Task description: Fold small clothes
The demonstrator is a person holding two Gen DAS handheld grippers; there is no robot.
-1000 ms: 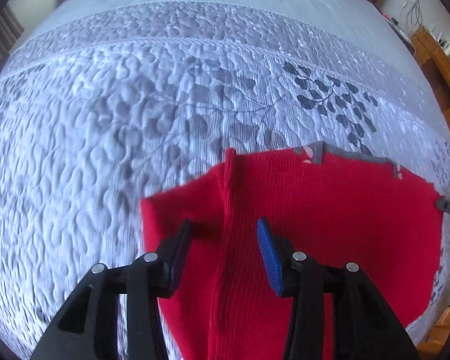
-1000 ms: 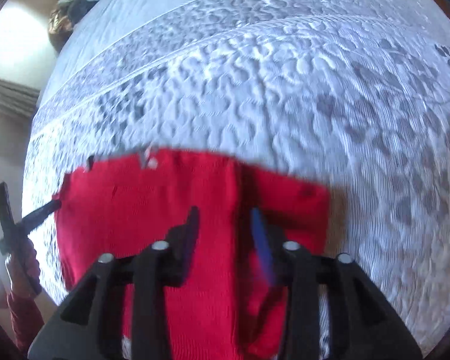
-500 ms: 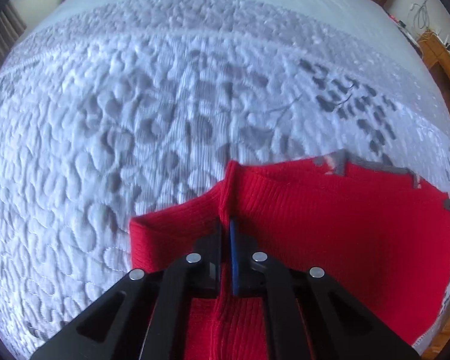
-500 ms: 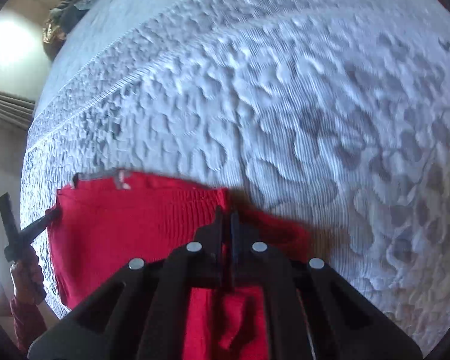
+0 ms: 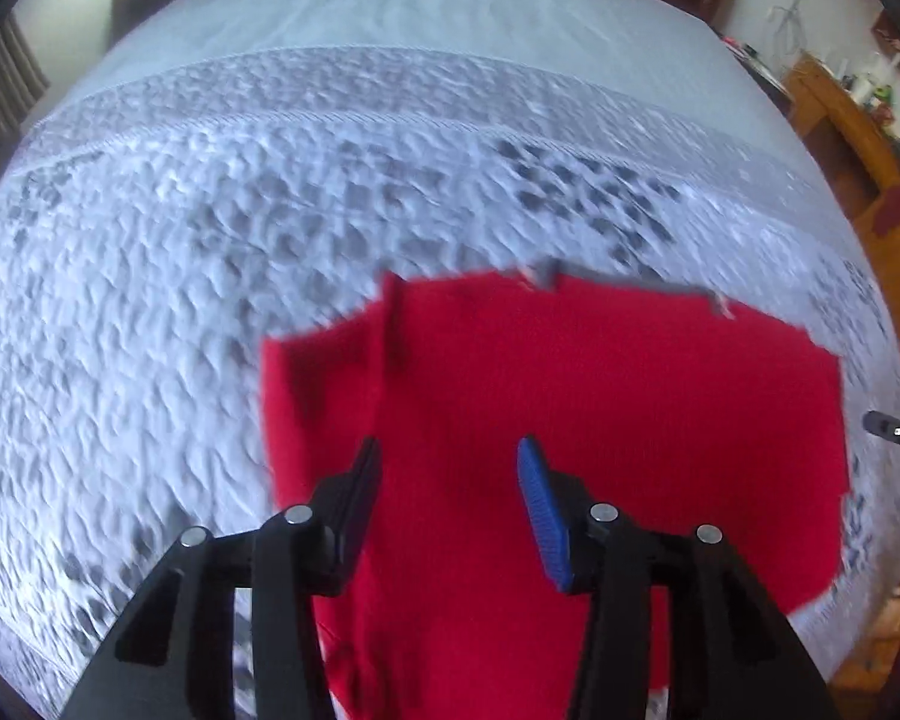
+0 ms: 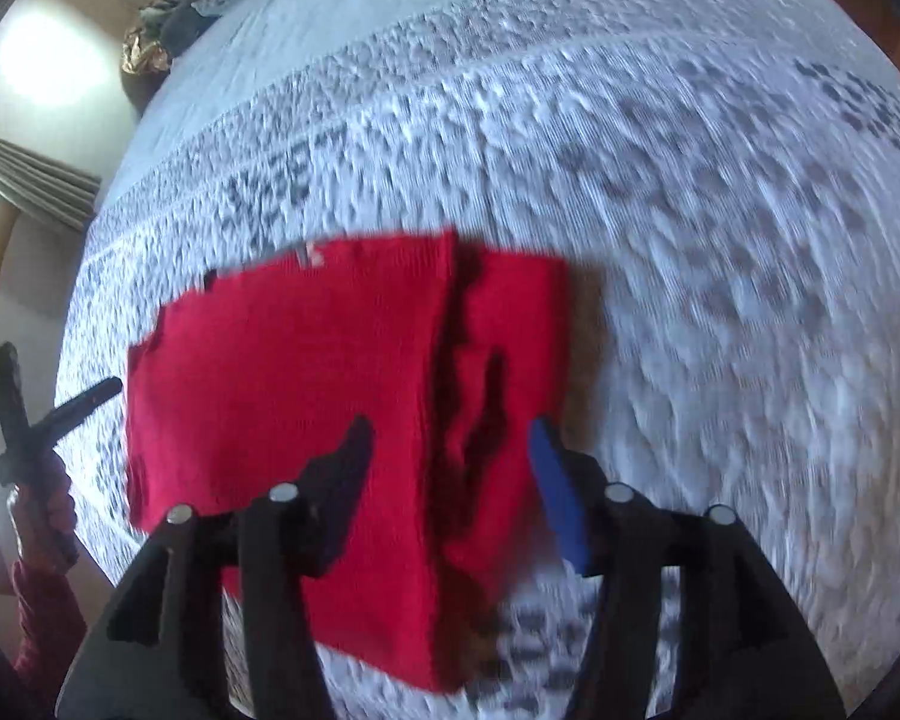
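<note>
A red knit garment [image 5: 600, 408] lies flat on the quilted bedspread, with a grey collar edge [image 5: 546, 273] at its far side and a folded-in strip along each side. My left gripper [image 5: 447, 468] is open and empty above the garment's left part. In the right wrist view the garment [image 6: 306, 396] lies below my right gripper [image 6: 450, 450], which is open and empty over the folded right strip [image 6: 504, 360]. The left gripper also shows at the far left of the right wrist view [image 6: 84, 396].
The white and grey quilted bedspread [image 5: 270, 210] fills both views. A wooden cabinet [image 5: 858, 138] with small items stands at the right. A curtain [image 6: 24, 186] and bedding pile [image 6: 168, 18] lie at the left beyond the bed.
Both grippers were shut on the garment's side folds half a second ago; now both have opened, let go and pulled up and back. The garment lies released on the bed.
</note>
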